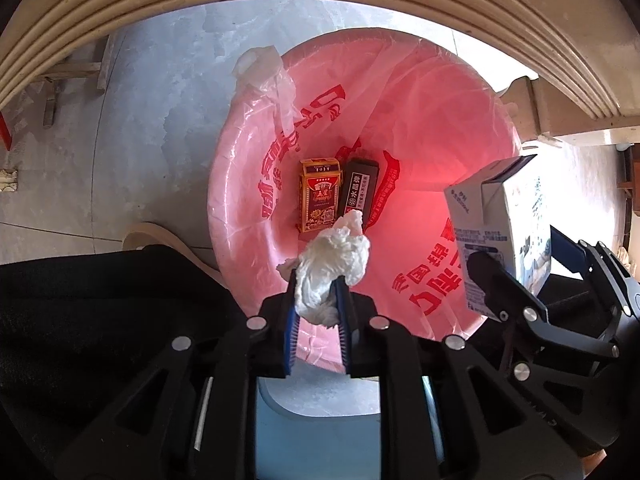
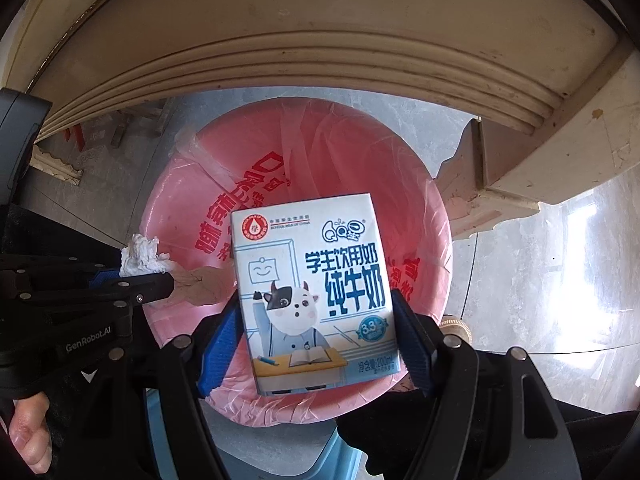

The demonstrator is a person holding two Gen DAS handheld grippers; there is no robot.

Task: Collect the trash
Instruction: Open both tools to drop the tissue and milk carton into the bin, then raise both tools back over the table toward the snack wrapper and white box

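Grey floor (image 1: 168,92), bin (image 1: 256,184), left-view-only cigarette pack (image 1: 319,195)

Pink-lined bin (image 1: 248,184) on grey floor (image 1: 152,92).

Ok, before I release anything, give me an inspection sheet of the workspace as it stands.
Surface: grey tiled floor.
Job's things: bin lined with a pink bag; red box and black box at its bottom.
Clutter: nothing seen.
Grippers: left hand-held gripper shut on tissue wad; right hand-held gripper shut on milk carton; both over the bin.
Cables: nothing seen.
Surroundings: cream furniture edge above, blue stool below.
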